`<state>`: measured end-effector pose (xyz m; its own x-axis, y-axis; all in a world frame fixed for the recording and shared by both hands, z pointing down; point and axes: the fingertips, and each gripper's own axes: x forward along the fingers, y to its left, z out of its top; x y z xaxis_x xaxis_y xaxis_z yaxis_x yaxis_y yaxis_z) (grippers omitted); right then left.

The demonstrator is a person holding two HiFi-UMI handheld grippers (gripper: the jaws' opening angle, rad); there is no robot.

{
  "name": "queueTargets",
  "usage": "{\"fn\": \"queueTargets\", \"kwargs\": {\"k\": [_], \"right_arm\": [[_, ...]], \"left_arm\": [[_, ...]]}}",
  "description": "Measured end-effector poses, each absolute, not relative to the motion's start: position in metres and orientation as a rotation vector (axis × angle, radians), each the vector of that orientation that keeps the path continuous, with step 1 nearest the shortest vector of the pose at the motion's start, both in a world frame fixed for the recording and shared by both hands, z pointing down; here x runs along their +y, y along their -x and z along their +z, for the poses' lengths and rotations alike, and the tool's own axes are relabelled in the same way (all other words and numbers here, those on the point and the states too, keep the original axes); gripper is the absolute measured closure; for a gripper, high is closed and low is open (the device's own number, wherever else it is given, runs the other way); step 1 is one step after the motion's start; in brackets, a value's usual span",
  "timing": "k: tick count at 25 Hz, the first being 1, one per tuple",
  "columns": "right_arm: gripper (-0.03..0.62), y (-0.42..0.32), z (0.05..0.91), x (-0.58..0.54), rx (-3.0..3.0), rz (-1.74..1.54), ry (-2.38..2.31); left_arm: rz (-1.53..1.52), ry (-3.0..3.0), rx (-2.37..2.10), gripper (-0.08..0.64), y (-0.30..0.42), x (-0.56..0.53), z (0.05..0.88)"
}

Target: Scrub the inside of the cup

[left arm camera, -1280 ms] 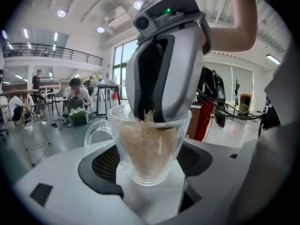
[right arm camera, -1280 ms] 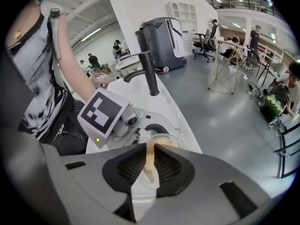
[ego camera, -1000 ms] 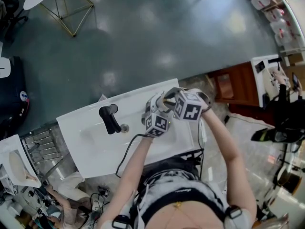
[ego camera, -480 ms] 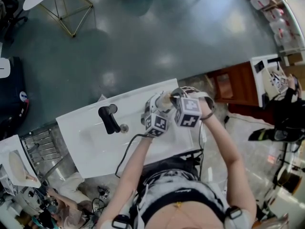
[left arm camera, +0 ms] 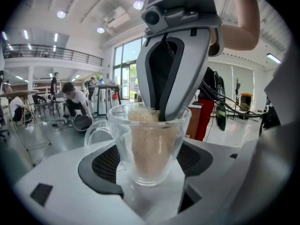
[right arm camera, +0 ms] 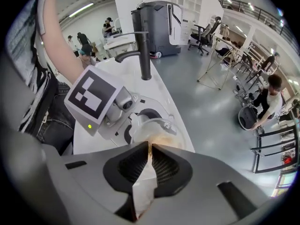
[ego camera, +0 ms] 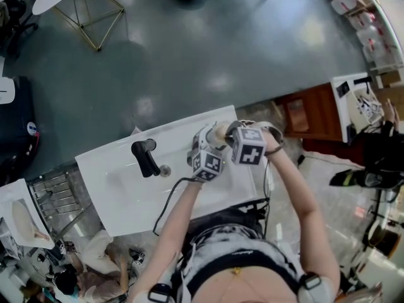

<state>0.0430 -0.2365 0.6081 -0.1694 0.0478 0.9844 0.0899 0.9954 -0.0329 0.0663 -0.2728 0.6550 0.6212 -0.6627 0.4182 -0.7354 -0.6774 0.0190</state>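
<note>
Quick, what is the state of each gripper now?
Left gripper: shut on the glass cup.
Right gripper: jaws have just been closing, shut on the scrub pad inside the glass cup.

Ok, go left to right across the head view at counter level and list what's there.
Rack → faucet → cup → wooden cabinet. The grippers overlap the cup, so they are left out.
</note>
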Motion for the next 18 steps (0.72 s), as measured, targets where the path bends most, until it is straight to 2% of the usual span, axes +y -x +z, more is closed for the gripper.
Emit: {"fn": "queueTargets", "kwargs": {"k": [7, 18], "right_arm": [[0.548, -0.016, 0.610, -0.238, -1.815, -0.053, 0.085], [0.545, -0.019, 0.612, -0.259, -1.856, -0.119, -0.086]], "left_arm": [[0.568, -2.657, -1.154, 0.195, -0.066, -0.273, 0.655], [0.574, -2.656, -1.160, 0.195, -0.067, -0.273, 0.655]]}}
